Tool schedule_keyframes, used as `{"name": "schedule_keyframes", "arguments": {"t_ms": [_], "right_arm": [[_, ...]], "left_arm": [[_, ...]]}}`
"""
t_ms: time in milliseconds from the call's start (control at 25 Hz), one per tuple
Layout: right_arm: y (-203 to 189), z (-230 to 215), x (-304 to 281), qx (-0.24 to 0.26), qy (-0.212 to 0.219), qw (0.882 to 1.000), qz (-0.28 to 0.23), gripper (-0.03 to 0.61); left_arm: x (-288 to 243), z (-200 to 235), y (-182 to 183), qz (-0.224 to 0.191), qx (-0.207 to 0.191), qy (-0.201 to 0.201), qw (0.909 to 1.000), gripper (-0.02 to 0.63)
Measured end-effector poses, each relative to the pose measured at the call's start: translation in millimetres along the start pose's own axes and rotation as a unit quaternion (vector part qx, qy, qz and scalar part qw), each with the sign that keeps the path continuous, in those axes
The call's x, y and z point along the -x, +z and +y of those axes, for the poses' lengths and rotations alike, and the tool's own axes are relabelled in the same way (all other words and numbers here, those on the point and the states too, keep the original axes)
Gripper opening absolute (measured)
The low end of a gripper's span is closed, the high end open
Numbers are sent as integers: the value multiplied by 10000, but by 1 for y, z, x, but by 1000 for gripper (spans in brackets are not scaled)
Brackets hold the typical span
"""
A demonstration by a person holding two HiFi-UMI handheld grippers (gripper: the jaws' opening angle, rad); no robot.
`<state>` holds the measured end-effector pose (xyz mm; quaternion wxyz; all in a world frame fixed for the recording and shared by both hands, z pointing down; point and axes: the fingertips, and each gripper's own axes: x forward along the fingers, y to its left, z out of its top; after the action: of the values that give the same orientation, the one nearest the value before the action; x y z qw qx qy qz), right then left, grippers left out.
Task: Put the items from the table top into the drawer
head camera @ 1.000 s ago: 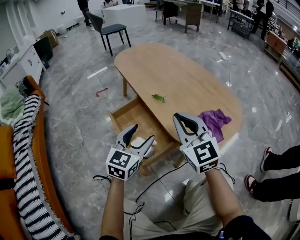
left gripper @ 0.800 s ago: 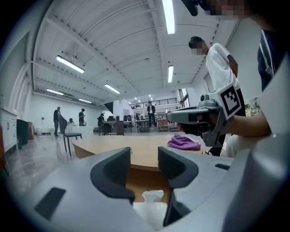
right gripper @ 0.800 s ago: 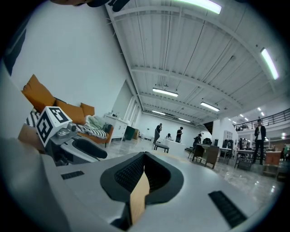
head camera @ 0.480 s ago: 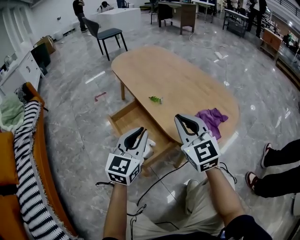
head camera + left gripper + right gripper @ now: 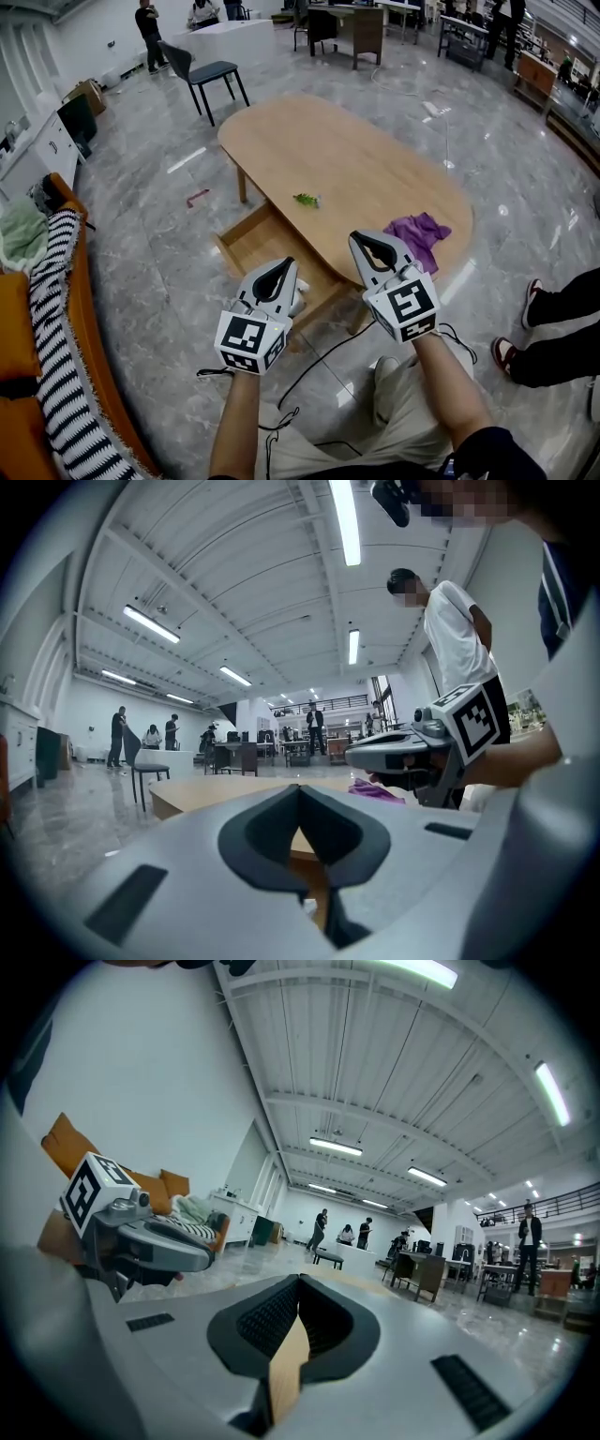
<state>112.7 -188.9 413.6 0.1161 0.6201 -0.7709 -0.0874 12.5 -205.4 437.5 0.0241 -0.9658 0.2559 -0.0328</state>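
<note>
An oval wooden table [image 5: 347,150] has its drawer [image 5: 253,239] pulled open on the near side. A small green item [image 5: 306,199] and a purple cloth [image 5: 419,231] lie on the top. A white thing [image 5: 300,296] lies at the drawer's near end, mostly hidden behind my left gripper [image 5: 281,269]. That gripper's jaws have just been closing with nothing between them, and it is now shut and empty above the drawer. My right gripper [image 5: 367,246] is shut and empty at the table's near edge, just left of the cloth. In the left gripper view the right gripper [image 5: 398,752] and the cloth [image 5: 375,789] show.
A dark chair [image 5: 211,70] stands beyond the table's far end. An orange sofa with a striped blanket [image 5: 56,309] runs along the left. Someone's feet [image 5: 525,323] are at the right. A black cable [image 5: 319,361] trails over the marble floor below the drawer.
My left gripper's jaws went from open to shut, and it rose slightly over the drawer, away from the white thing. The right gripper has kept its place.
</note>
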Motion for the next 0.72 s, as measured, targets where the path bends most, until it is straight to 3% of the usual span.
{"name": "schedule_keyframes", "arguments": {"t_ms": [400, 720], "right_arm": [[-8, -7, 6, -125, -54, 9997, 179, 18], [-23, -38, 21, -322, -273, 9979, 482, 18]], "left_arm": [[-4, -7, 7, -168, 55, 22, 9998, 3], [-18, -16, 2, -154, 158, -134, 9997, 3]]}}
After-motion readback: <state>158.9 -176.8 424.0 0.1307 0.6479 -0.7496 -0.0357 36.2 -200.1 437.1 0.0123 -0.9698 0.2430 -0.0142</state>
